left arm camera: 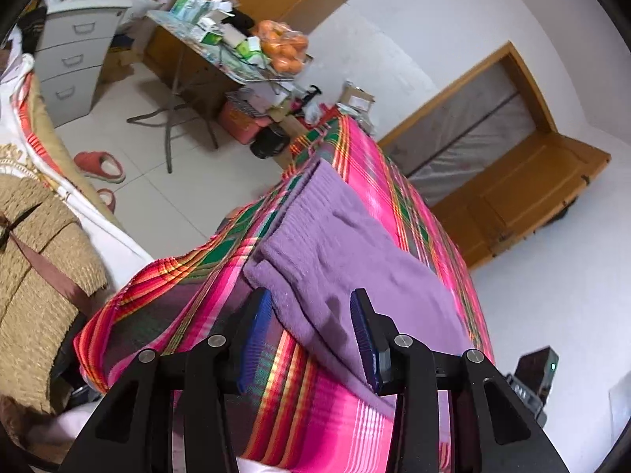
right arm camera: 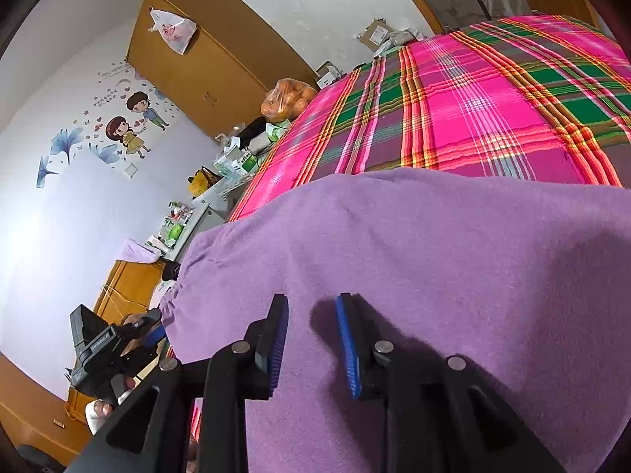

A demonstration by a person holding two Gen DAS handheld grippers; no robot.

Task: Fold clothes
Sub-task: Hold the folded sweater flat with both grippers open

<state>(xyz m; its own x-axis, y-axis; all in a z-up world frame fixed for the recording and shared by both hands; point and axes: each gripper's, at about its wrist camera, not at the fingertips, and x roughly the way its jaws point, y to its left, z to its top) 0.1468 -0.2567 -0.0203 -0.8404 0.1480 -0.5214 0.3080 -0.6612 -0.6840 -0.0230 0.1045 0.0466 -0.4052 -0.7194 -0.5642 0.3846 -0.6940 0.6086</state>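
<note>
Left hand-held gripper (left arm camera: 311, 315): black frame, blue ribbed pads, jaws wide apart, gripping nothing; the near corner of the purple fleece garment (left arm camera: 355, 260) sits in the gap between the pads, and I can't tell if either pad touches it. Right hand-held gripper (right arm camera: 311, 315): same build, jaws parted with a narrower gap, nothing pinched, poised right over the same fleece, which fills the lower half of the right wrist view; contact not clear, though its shadow falls right by the pads. The garment lies flat, in layers, ribbed hem at the far end, along the surface covered by the pink, green and orange plaid cloth (left arm camera: 398, 197); what's under the cloth is hidden. In the right wrist view the left unit shows at the garment's left edge, a hand (right arm camera: 118, 390) wrapped round its body. Further out: a folding worktop (left arm camera: 221, 63) cluttered with boxes and papers, a clear bag of oranges (left arm camera: 286, 45) at its end, a grey metal drawer cabinet (left arm camera: 75, 51), red slippers (left arm camera: 100, 165) on the pale tiled floor (left arm camera: 157, 193), a woven straw hat with a brown ribbon (left arm camera: 35, 244) at left. Wooden wardrobe (right arm camera: 209, 55) and cartoon couple wall sticker (right arm camera: 130, 124) behind.
</note>
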